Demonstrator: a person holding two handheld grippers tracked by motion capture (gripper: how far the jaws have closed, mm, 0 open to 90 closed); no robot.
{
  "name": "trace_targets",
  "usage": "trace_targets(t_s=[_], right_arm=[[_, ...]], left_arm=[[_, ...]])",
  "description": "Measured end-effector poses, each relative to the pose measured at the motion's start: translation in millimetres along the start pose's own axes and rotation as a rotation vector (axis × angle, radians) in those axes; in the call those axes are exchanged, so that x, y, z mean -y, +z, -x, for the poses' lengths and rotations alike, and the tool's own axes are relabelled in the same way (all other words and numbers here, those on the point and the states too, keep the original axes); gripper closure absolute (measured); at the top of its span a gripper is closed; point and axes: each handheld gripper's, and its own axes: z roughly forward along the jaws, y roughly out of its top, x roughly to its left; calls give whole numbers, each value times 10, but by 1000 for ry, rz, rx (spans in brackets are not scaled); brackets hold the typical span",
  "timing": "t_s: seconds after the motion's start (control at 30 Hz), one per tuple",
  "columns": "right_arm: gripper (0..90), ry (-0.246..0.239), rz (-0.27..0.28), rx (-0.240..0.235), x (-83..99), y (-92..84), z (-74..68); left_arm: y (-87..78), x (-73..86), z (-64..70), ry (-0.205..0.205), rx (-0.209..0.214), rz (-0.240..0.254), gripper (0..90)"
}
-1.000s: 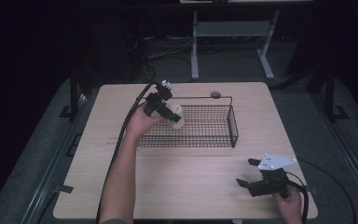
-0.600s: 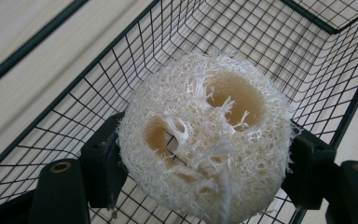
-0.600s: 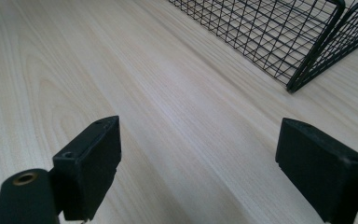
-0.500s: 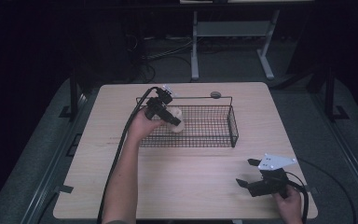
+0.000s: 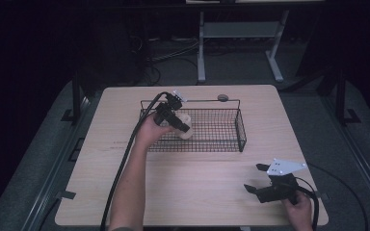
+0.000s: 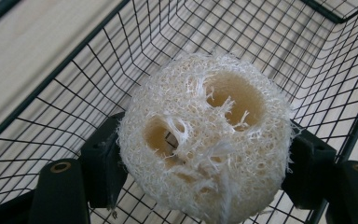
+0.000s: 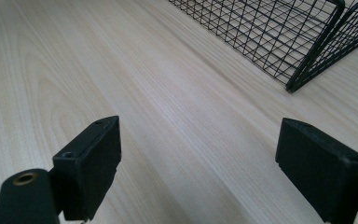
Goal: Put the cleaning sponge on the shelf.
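The left gripper (image 6: 200, 186) has moved down into the basket (image 5: 241, 130) near the table's far edge, fingers pinching the sponge (image 6: 205, 140). Letting go likely comes next. The right gripper (image 7: 196, 172) waits, fingers spread.

Light wooden table (image 5: 125, 125) with a wire basket (image 5: 231, 126)

A small round disc (image 5: 222, 97) lies just behind the basket's far rim.

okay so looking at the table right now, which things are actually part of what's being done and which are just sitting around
In use:
- loofah sponge, clamped in the left tongs
- black wire basket, with the sponge held over its left end

Probably idle:
- right tongs, open, near the table's front right corner
- small round disc behind the basket
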Motion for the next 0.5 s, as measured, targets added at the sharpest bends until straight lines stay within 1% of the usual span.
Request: trace_targets(t_s=[0.13, 0.23, 0.3, 0.5], right_arm=[[135, -1, 0, 2, -1, -5, -4], [135, -2, 3, 0, 3, -7, 1], [136, -3, 4, 0, 4, -7, 2], [135, -1, 3, 1, 3, -8, 2]], left_arm=[[42, -2, -7, -10, 8, -5, 269], [69, -8, -1, -8, 7, -14, 268], [80, -7, -2, -10, 7, -11, 268], [122, 6, -32, -30, 6, -30, 268]])
